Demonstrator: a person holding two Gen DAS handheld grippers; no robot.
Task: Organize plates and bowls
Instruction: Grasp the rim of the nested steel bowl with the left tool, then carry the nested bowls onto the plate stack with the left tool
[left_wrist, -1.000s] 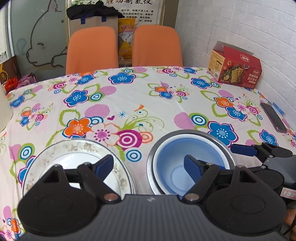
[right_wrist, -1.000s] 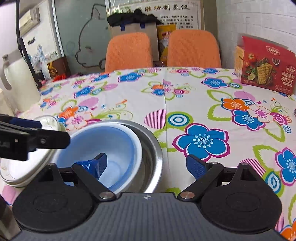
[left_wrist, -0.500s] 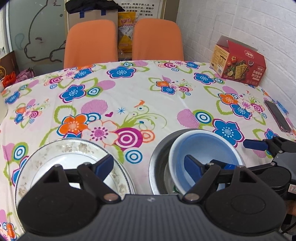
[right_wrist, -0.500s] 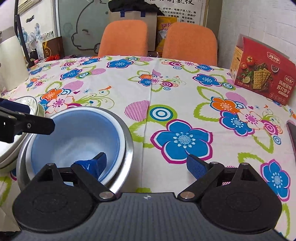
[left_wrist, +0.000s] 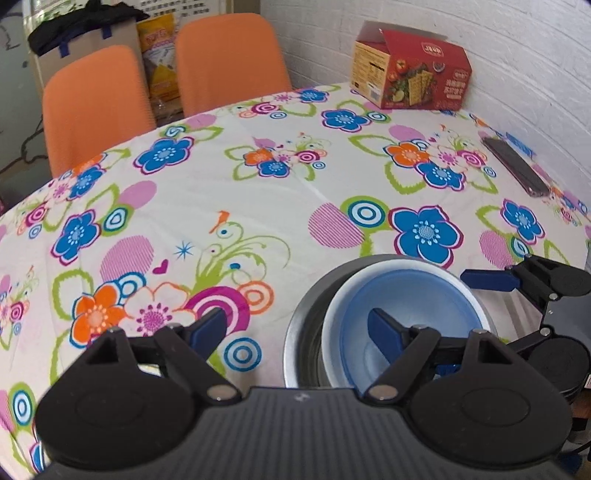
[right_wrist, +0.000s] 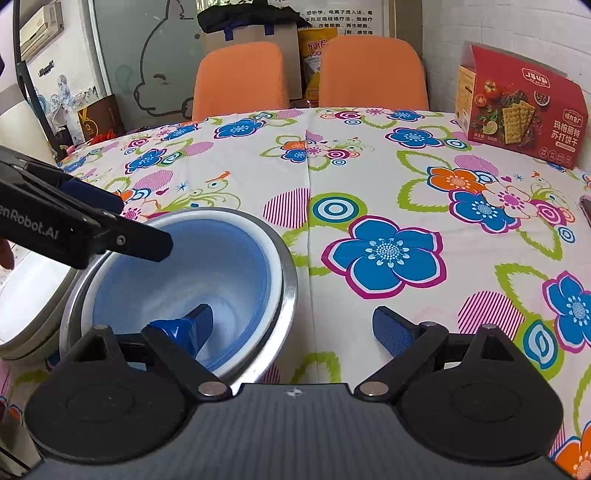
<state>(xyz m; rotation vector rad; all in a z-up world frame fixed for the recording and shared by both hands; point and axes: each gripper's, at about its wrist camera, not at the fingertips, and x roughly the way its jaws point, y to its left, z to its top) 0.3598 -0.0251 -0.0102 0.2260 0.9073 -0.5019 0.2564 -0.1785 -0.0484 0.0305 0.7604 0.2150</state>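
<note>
Your right gripper is wide open, straddling the near rims of one blue bowl nested in one steel bowl, gripping nothing. Your left gripper is wide open, empty, above them. One plate just left; two orange chairs behind.

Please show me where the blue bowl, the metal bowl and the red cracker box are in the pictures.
blue bowl (right_wrist: 192, 273): right wrist view, on its inner wall.
metal bowl (right_wrist: 290, 284): right wrist view, on its steel rim, right side.
red cracker box (right_wrist: 517, 118): right wrist view, on its printed front face.
</note>
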